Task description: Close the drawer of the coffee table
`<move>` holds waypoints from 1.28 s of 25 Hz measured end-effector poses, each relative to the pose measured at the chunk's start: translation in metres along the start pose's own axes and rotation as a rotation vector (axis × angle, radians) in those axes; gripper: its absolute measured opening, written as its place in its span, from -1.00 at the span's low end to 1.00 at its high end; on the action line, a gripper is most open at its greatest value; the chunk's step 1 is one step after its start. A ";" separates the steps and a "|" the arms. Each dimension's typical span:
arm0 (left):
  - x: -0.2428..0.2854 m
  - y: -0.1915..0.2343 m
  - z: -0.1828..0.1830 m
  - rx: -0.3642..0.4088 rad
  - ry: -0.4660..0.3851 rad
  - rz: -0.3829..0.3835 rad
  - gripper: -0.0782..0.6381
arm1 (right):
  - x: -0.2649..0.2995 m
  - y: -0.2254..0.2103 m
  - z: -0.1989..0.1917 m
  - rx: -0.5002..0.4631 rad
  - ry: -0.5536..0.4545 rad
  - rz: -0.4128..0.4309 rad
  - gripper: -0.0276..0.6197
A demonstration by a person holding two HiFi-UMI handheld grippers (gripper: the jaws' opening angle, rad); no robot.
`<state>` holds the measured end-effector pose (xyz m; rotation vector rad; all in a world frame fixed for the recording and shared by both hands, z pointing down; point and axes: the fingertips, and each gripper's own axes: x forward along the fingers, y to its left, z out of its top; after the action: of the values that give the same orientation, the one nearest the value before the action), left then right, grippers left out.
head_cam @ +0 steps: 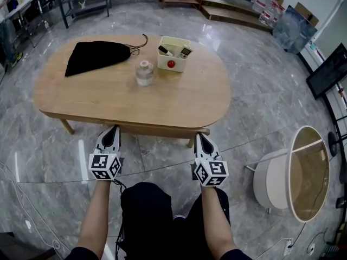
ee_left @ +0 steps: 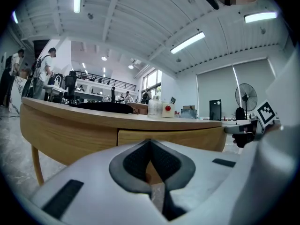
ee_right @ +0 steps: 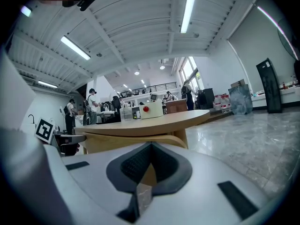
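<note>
Oval pale-wood coffee table | drawer front under its near edge (flush or not: hard to tell) | limp black bag | cream box holding a round red piece, other bits too small to name | clear jar | left gripper, right gripper: jaws pressed together, empty, near the drawer

My left gripper and right gripper are smooth white shells tapering to a point. Inside, each is lined with dark grey, finely textured pads, and black slot-shaped marks sit on the housing. Each carries a white cube printed with black square markers, and a thin black cable trails from the left one. I wear dark trousers and dark short sleeves.
</note>
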<state>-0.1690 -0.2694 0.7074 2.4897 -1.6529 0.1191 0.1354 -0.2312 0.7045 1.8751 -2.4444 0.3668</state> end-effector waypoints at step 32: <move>0.028 0.004 -0.003 0.006 0.018 -0.015 -0.71 | 0.025 -0.011 0.005 0.012 -0.065 -0.006 -0.83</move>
<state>-0.1618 -0.2956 0.7149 2.4973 -1.6296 0.1449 0.1399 -0.2583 0.7053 1.9283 -2.4822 0.3261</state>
